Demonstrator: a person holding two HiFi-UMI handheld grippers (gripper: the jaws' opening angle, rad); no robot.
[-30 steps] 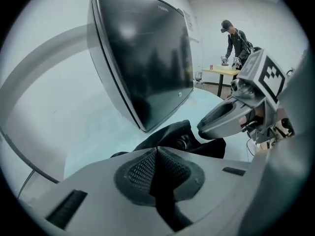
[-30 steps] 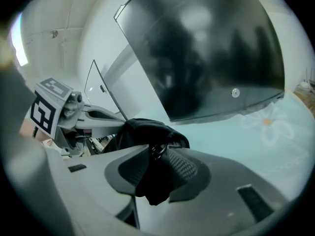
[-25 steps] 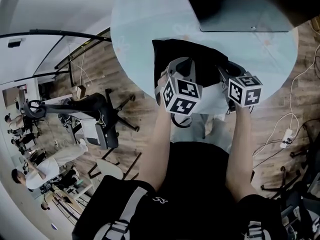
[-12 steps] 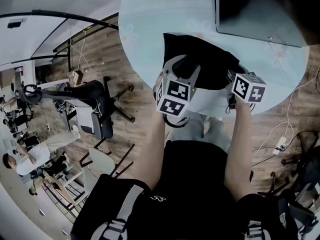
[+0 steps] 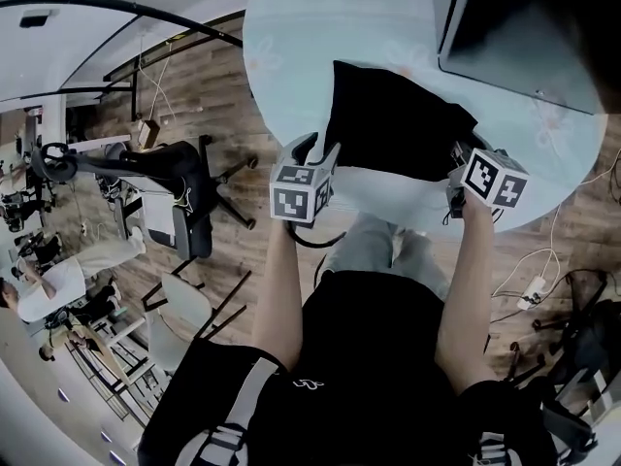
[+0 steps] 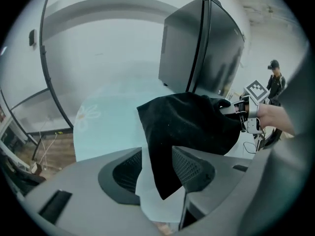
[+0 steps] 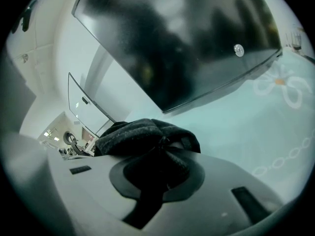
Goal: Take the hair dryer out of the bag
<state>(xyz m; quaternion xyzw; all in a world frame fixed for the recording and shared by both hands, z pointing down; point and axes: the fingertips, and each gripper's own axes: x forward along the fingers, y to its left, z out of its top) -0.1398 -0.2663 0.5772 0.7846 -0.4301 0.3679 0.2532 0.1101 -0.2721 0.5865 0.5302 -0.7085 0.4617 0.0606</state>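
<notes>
A black cloth bag (image 5: 398, 129) lies on the round pale-blue table (image 5: 291, 56); the hair dryer is hidden inside it. My left gripper (image 5: 315, 151) is at the bag's near left corner, by the table's edge. Its jaws have just been opening and stand wide, with a hanging corner of the bag (image 6: 162, 146) loose between them in the left gripper view (image 6: 156, 173). My right gripper (image 5: 456, 161) is at the bag's right end. Its jaws have just been closing and pinch a bunched fold of black cloth (image 7: 147, 134) in the right gripper view (image 7: 157, 173).
A large black panel (image 5: 524, 27) stands at the table's far right, close behind the bag. An office chair (image 5: 179, 197) stands on the wooden floor to the left. Cables and a power strip (image 5: 532, 286) lie on the floor to the right. People are far off at the left.
My left gripper has left the bag's middle, swung left toward the table's near edge and opened. The right gripper has stayed at the bag's right end and closed on the cloth.
</notes>
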